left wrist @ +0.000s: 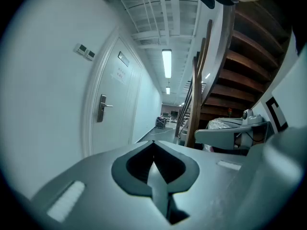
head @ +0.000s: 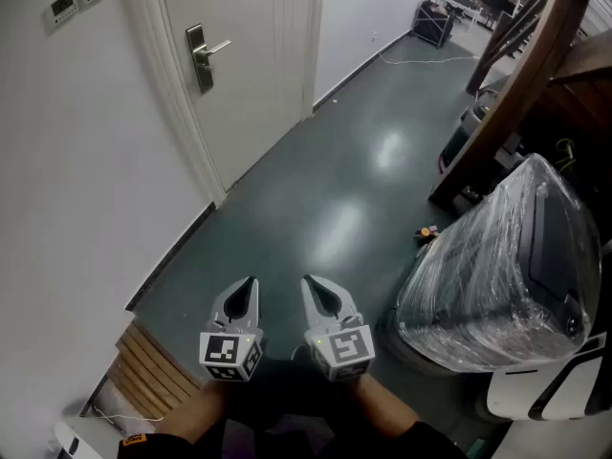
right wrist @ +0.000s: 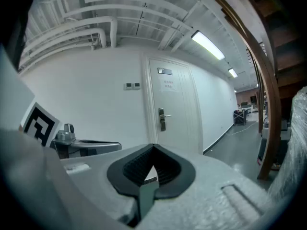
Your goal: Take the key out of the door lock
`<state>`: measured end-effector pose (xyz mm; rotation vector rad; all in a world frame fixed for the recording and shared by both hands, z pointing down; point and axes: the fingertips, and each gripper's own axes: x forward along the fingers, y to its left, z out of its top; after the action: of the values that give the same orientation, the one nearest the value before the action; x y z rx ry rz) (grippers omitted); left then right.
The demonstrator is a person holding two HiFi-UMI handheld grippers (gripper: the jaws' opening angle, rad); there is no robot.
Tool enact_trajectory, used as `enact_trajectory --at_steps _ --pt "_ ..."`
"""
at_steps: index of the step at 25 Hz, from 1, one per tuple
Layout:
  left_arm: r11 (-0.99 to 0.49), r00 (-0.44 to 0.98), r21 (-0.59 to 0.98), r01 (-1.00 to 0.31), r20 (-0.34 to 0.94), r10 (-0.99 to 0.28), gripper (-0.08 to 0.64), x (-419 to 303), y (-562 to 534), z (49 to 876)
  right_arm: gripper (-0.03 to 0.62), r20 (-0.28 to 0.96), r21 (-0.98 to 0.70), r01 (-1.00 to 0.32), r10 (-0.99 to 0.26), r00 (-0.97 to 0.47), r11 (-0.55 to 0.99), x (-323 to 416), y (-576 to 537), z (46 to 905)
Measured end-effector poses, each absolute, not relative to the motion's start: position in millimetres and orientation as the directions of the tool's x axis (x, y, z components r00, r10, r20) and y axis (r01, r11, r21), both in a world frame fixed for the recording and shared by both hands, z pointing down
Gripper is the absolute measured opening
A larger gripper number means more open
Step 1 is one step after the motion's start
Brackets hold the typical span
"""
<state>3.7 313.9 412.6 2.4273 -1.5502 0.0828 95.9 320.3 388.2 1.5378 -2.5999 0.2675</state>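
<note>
The left hand (head: 198, 411) and right hand (head: 386, 402) are held low and close together, side by side. Each aims its gripper forward and slightly downward over the dark floor (head: 325, 199). The left gripper (head: 251, 281) and right gripper (head: 308, 280) both have their jaws pressed together and hold nothing. The door (head: 251, 75) stands well apart at the floor's far left edge. Its lock plate (head: 201, 57) is too small to show whether a key is in it.
</note>
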Motion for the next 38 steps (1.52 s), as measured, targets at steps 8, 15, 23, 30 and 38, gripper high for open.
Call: enact_trajectory --at_steps 8,15,23,30,38 --pt "-0.392 0.419 0.168 -0.905 0.184 -0.889 0.017 -7 306 412 -0.009 0.168 -0.113 -0.877 -0.861 -0.480 0.467 91 313 387" --pt "-0.375 0.403 0.161 -0.913 0.202 -0.893 0.017 -4 303 414 -0.008 0.159 -0.128 -0.873 -0.859 -0.487 0.471 98 310 385" --pt "-0.380 0.405 0.152 -0.912 0.194 -0.894 0.017 10 296 407 -0.008 0.137 -0.126 -0.876 -0.866 -0.480 0.466 115 305 378" --pt "-0.386 0.406 0.132 -0.913 0.197 -0.892 0.018 23 293 406 -0.008 0.088 -0.136 -0.870 -0.869 -0.486 0.473 131 301 376" --pt "-0.394 0.413 0.131 -0.910 0.200 -0.888 0.017 26 269 408 -0.008 0.138 -0.157 -0.880 -0.872 -0.469 0.449 133 274 366"
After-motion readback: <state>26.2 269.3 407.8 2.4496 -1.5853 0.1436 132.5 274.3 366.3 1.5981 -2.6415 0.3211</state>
